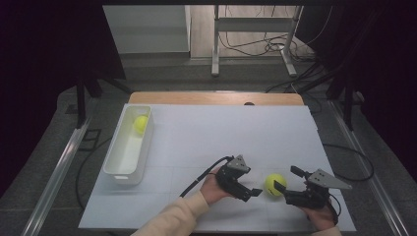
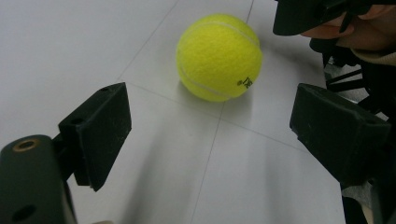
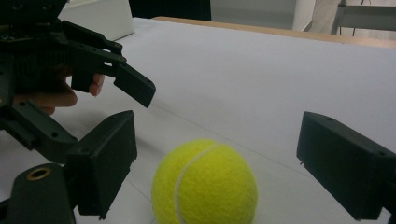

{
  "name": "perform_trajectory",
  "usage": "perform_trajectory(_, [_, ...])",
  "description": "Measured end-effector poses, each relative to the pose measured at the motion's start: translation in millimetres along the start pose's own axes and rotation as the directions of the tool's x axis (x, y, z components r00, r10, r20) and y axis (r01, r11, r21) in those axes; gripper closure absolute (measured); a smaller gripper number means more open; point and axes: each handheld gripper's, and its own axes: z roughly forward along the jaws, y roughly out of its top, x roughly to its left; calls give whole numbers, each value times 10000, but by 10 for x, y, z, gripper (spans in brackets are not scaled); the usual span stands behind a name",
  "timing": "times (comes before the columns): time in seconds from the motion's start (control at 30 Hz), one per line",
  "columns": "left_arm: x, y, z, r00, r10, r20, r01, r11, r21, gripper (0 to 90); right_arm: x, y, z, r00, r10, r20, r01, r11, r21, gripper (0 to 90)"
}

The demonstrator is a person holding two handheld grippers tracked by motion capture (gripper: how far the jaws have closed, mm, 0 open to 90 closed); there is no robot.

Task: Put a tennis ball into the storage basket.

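Observation:
A yellow tennis ball (image 1: 275, 184) lies on the white table mat (image 1: 231, 132) near the front edge, between my two grippers. My left gripper (image 1: 252, 184) points at the ball from the left with its jaws open. In the left gripper view the ball (image 2: 218, 57) sits just beyond the open jaws, not between them. My right gripper (image 1: 287, 178) comes in from the right, also open. In the right gripper view the ball (image 3: 205, 184) rests between its two spread jaws, with a gap on each side. A second tennis ball (image 1: 140, 124) lies in the white bin (image 1: 118, 169).
The long white bin stands along the mat's left side. A wooden table edge (image 1: 216, 98) runs behind the mat. Cables trail from both grippers, and more lie on the floor beyond the table, near a metal frame (image 1: 255, 44).

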Motion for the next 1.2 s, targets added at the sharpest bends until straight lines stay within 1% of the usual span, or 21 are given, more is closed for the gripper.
perform_trajectory(0.2, [-37, 43, 80, 9998, 137, 111, -137, 9999, 63, 133, 4, 5, -8, 10000, 39, 35, -38, 10000, -42, 125])
perform_trajectory(0.33, [-41, 49, 105, 9997, 203, 130, -204, 9998, 74, 132, 7, 7, -7, 10000, 43, 44, -43, 10000, -65, 125])
perform_trajectory(0.4, [-36, 56, 130, 9996, 253, 123, -254, 9996, 92, 131, -11, 7, -7, 9999, 162, 46, -162, 9998, -104, 125])
perform_trajectory(0.47, [-27, 70, 166, 9997, 223, 102, -224, 9997, 110, 130, -17, 5, -8, 9997, 225, 52, -225, 9997, -90, 125])
perform_trajectory(0.6, [-29, 90, 221, 9995, 297, 133, -299, 9994, 162, 127, -8, 3, 0, 9999, 161, 32, -161, 9999, -38, 125])
perform_trajectory(0.83, [-21, 124, 306, 9995, 273, 138, -276, 9993, 259, 125, -14, 3, -3, 9998, 199, 12, -199, 9998, -83, 125])
perform_trajectory(1.0, [-32, 157, 368, 9991, 335, 271, -345, 9987, 368, 117, -14, 5, -6, 9998, 208, 26, -208, 9997, -100, 126])
perform_trajectory(1.07, [-39, 169, 407, 9984, 425, 365, -439, 9984, 360, 112, -14, 6, -9, 9997, 229, 39, -228, 9997, -123, 126])
perform_trajectory(1.2, [-38, 195, 479, 9982, 403, 437, -419, 9985, 363, 111, -18, 8, -12, 9994, 336, 9, -336, 9993, -169, 125])
